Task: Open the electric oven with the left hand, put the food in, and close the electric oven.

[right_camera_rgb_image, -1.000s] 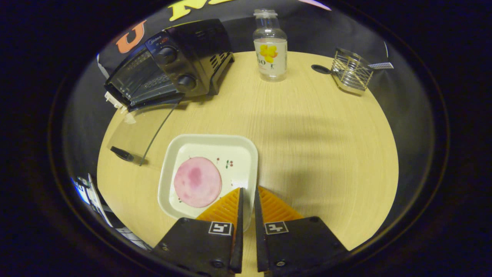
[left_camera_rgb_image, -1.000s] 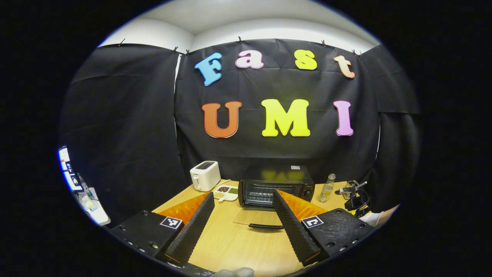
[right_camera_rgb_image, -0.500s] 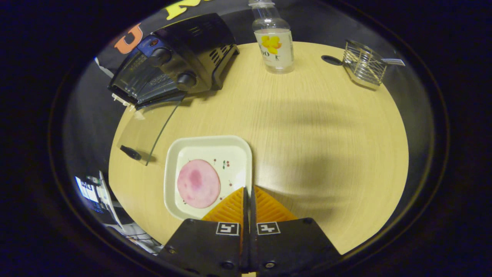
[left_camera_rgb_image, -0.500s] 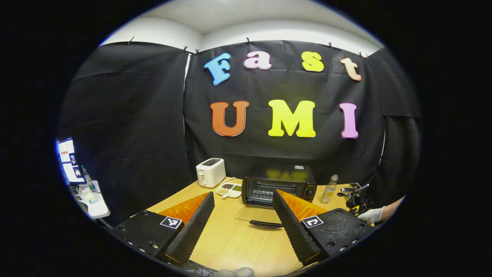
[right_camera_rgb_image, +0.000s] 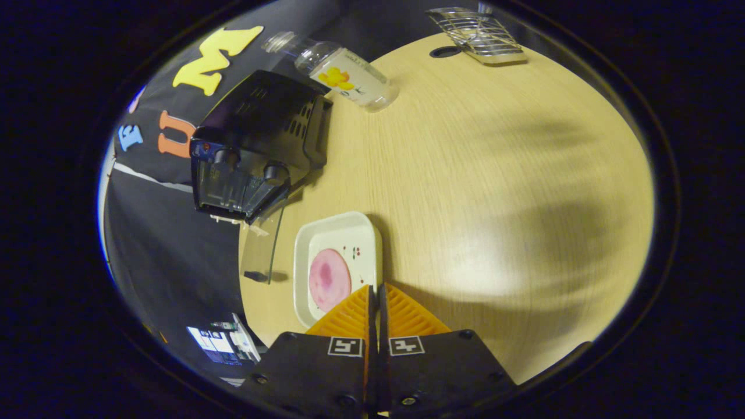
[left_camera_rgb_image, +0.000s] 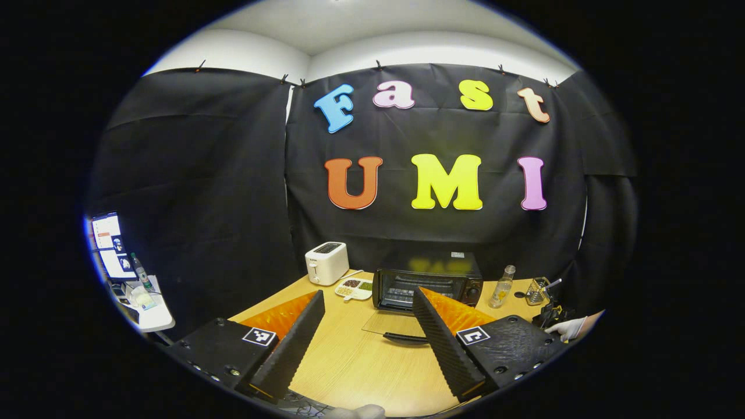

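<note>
Black electric oven (left_camera_rgb_image: pixel 428 283) stands with its glass door (left_camera_rgb_image: pixel 394 323) lowered; left gripper (left_camera_rgb_image: pixel 369 331) spread and empty near it; right gripper (right_camera_rgb_image: pixel 375 298) pinches the white square plate (right_camera_rgb_image: pixel 334 247) bearing the pink ham slice (right_camera_rgb_image: pixel 329 279), so loading and closing remain.

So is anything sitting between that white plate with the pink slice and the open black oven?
Nothing visible: the square white plate sits beside the lowered glass door of the black electric oven, with bare wooden table between. The right gripper is shut on its rim.

The plate (right_camera_rgb_image: pixel 336 265) near edge is hidden behind the right claw (right_camera_rgb_image: pixel 375 294)
</note>
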Demonstrator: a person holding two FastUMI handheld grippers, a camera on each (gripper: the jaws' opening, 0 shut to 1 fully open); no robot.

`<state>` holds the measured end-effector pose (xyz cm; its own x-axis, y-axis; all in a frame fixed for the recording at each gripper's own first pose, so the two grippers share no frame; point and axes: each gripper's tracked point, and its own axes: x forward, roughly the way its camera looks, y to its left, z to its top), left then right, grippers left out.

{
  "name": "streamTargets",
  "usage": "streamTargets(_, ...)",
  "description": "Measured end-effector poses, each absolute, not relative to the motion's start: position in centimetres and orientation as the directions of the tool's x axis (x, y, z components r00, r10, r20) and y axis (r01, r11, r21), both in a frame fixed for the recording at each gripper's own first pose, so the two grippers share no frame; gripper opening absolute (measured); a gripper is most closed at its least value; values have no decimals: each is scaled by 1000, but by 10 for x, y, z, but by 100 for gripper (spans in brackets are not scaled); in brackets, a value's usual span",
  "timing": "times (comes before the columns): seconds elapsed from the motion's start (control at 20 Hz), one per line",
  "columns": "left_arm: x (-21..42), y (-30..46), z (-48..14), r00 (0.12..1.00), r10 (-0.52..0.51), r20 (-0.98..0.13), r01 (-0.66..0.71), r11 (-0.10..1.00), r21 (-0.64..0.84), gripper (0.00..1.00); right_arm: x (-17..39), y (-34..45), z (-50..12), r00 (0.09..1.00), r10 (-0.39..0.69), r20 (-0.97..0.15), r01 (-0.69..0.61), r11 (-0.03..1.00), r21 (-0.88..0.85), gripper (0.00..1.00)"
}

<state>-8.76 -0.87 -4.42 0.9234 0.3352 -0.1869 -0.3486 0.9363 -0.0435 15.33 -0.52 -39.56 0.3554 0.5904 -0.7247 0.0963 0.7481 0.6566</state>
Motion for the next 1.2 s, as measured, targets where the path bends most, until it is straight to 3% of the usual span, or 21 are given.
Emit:
streamTargets(0.05, -85, -10, -44, 927, 326, -186, -339, 940, -43, 97, 152, -6, -391, 372, 587, -719, 104, 743, 661, 0)
streamTargets(0.6, -58, 25, -50, 962, 200, -185, -212, 976, -49, 97, 141, 9, -312, 597, 486, -638, 142, 718, 681, 4)
streamTargets(0.75, -50, 45, -54, 965, 183, -188, -191, 981, -24, 97, 141, 41, -293, 660, 468, -588, 174, 666, 725, 0)
streamTargets(1.0, -42, 78, -67, 966, 148, -214, -152, 988, 2, 97, 135, 134, -291, 741, 419, -526, 255, 549, 796, 3)
streamTargets(1.1, -38, 94, -73, 967, 140, -215, -141, 990, 8, 97, 134, 174, -298, 769, 387, -509, 272, 523, 808, 0)
streamTargets(1.2, -36, 111, -79, 966, 140, -219, -141, 990, 11, 96, 134, 210, -305, 795, 352, -495, 278, 513, 812, 4)
